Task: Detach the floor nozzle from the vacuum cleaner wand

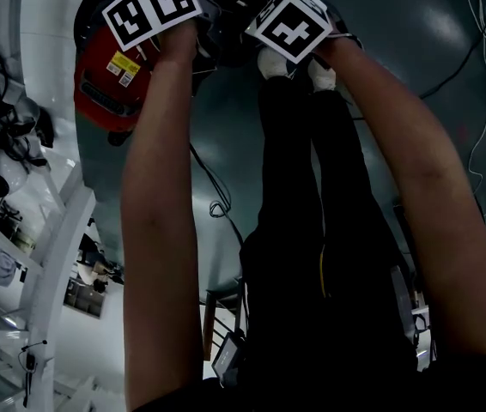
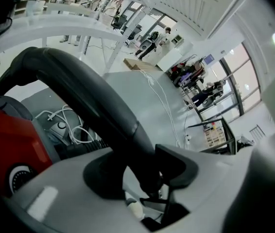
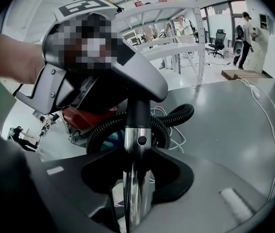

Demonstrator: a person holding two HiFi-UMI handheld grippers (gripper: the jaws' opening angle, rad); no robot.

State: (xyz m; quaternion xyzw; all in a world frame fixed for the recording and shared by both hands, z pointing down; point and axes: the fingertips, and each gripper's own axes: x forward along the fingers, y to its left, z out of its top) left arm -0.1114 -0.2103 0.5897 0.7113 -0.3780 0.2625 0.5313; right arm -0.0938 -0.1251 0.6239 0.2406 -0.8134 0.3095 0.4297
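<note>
My left gripper (image 2: 149, 178) is clamped on the handle (image 2: 79, 86), right gripper (image 3: 137, 178) clamped on the wand (image 3: 136, 154). The nozzle is out of view, presumably below. Plan: steady wand, pull straight along axis.

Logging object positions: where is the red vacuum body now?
The red vacuum body lies at the head view's upper left, beside the left-hand marker cube; in the right gripper view it sits behind the black ribbed hose.
</note>
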